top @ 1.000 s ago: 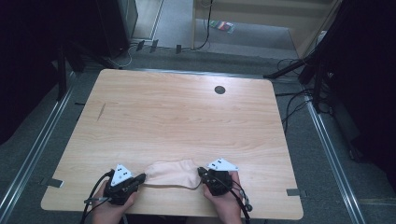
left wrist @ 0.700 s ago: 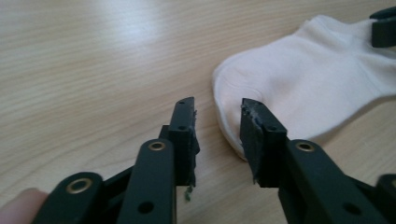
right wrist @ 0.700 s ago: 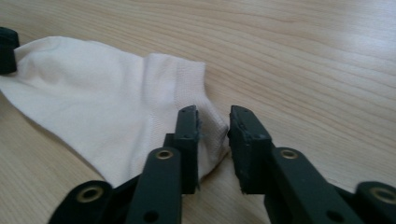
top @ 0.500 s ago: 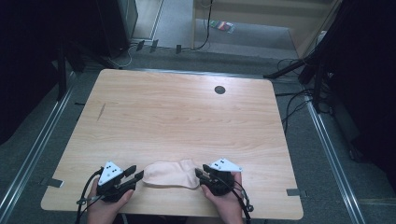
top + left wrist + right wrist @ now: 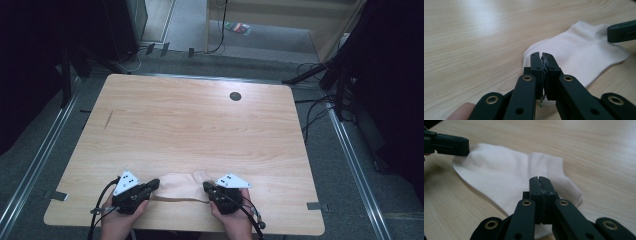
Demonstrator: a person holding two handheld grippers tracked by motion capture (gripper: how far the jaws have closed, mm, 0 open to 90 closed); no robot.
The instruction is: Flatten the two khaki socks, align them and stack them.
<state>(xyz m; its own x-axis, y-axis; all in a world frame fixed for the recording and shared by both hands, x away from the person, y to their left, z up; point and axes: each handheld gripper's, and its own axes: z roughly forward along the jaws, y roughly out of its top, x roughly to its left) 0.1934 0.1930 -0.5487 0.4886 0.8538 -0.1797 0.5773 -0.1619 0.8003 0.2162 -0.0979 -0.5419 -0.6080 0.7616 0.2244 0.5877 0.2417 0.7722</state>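
A pale sock (image 5: 180,186) lies flat near the table's front edge, between my two grippers. My left gripper (image 5: 156,184) is shut at the sock's toe end. In the left gripper view a sliver of white fabric shows between the closed jaws of the left gripper (image 5: 541,54), and the sock (image 5: 579,50) spreads beyond them. My right gripper (image 5: 205,188) is shut over the ribbed cuff end. In the right gripper view the right gripper (image 5: 539,178) has its jaws pressed together above the sock (image 5: 504,172), with no fabric showing between them.
The wooden table (image 5: 190,130) has a small dark round hole (image 5: 235,96) near its far edge. Cables trail from both grippers over the front edge. Metal rails and floor cables run along both sides of the table.
My left gripper drew a little to the left, then came back right to the sock's toe end. The right gripper and the sock have hardly moved.
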